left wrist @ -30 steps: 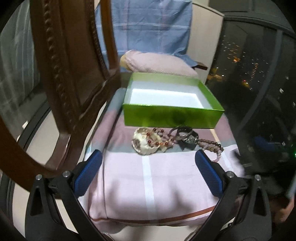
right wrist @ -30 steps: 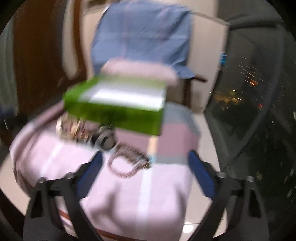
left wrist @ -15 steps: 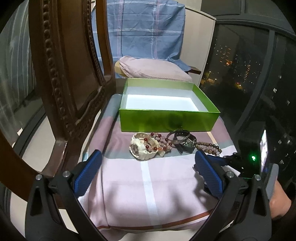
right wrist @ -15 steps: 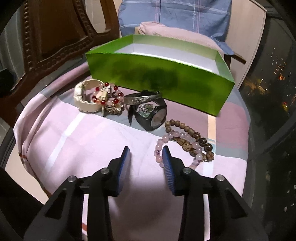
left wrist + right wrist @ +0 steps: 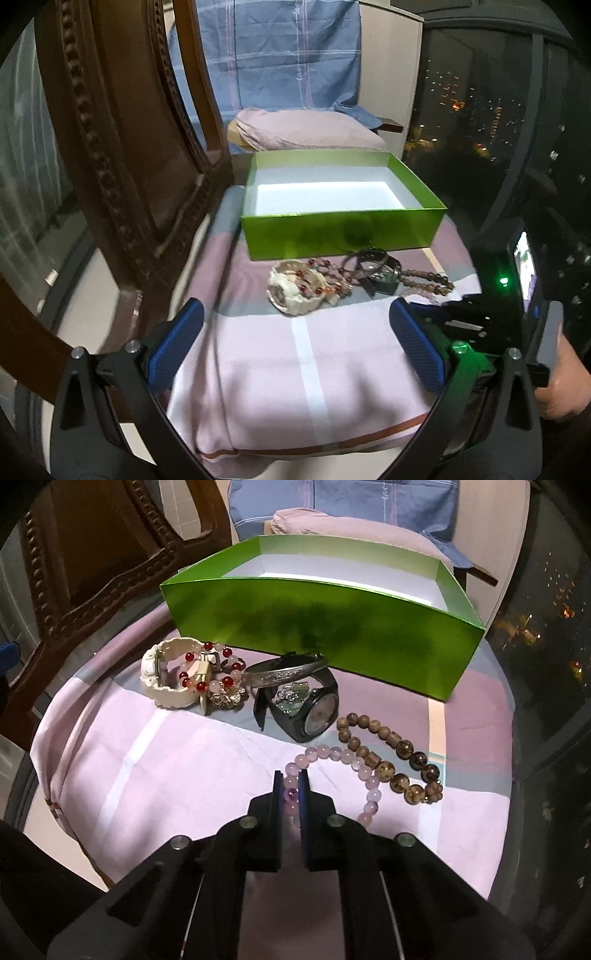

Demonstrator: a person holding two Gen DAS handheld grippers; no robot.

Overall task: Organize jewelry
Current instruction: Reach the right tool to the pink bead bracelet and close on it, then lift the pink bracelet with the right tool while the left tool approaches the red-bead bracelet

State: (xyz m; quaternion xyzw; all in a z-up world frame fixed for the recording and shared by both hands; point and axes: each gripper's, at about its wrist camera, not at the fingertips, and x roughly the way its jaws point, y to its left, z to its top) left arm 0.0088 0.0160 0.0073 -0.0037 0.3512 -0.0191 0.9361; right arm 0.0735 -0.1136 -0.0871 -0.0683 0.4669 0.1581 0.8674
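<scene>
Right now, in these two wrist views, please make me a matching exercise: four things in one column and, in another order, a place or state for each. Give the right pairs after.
Things
1. green box
2. pink bead bracelet
3. black watch
4. left gripper

Places or states
A. pinched between the pads of the right gripper
B. open, nothing between its pads
C. no jewelry visible in it, white inside
D. lying in front of the box, beside the brown beads

Pairs: 1-C, 2-A, 3-D, 4-B

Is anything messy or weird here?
Yes. The jewelry sits in a tangled heap outside the empty green box: a red bead string drapes over the cream watch, and a bangle leans on the black watch. Nothing looks broken.
</scene>
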